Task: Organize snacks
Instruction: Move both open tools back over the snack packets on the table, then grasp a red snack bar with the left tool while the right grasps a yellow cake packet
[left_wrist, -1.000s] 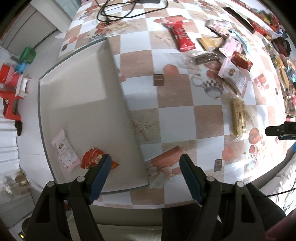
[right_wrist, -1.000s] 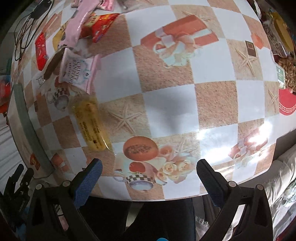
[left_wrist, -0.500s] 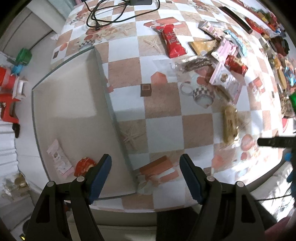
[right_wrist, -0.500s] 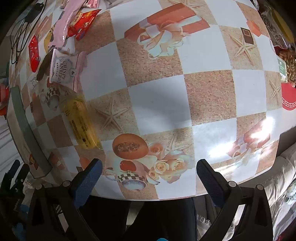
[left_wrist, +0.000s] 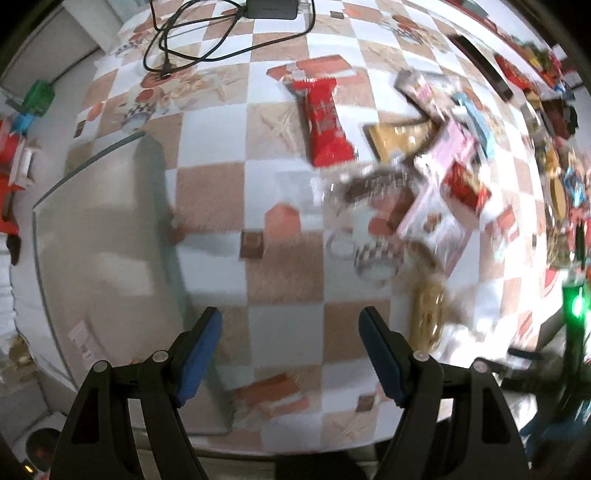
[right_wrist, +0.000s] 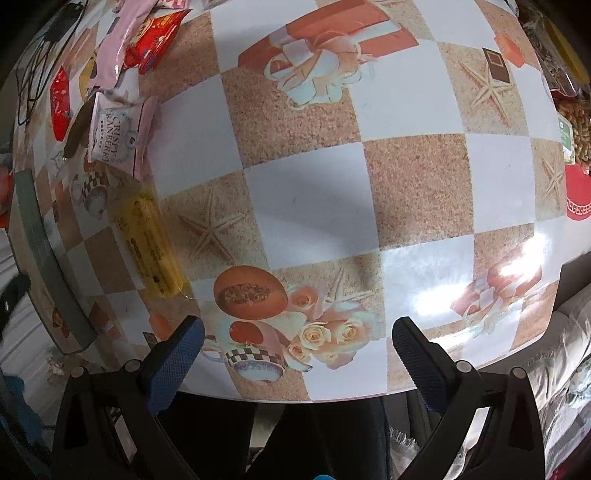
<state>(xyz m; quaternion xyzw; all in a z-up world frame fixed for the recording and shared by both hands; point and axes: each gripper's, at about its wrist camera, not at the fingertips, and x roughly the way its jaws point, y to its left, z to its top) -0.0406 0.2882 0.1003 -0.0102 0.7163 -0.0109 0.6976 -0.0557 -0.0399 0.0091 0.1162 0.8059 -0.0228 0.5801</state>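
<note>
My left gripper (left_wrist: 291, 325) stands open and empty above the checkered tablecloth, just right of the grey tray (left_wrist: 103, 229). One small pink packet (left_wrist: 83, 339) lies in the tray's near corner. Loose snacks lie ahead and to the right in this blurred view: a long red packet (left_wrist: 325, 122), a golden packet (left_wrist: 399, 140), a pink packet (left_wrist: 436, 206) and a yellow bar (left_wrist: 428, 314). My right gripper (right_wrist: 299, 332) is also open and empty near the table's front edge. The yellow bar (right_wrist: 147, 236) and a pink cranberry packet (right_wrist: 118, 133) lie to its left.
A black cable (left_wrist: 207, 40) and its adapter (left_wrist: 273, 7) lie at the far side of the table. More packets crowd the far right edge (left_wrist: 554, 155). A bag of nuts (right_wrist: 576, 125) and a red item (right_wrist: 578, 199) sit at the right. The tray's rim (right_wrist: 37, 236) shows at far left.
My left gripper has swung away from the tray's near corner toward the loose snacks, and the red packet in the tray has left the view. The right gripper has barely shifted.
</note>
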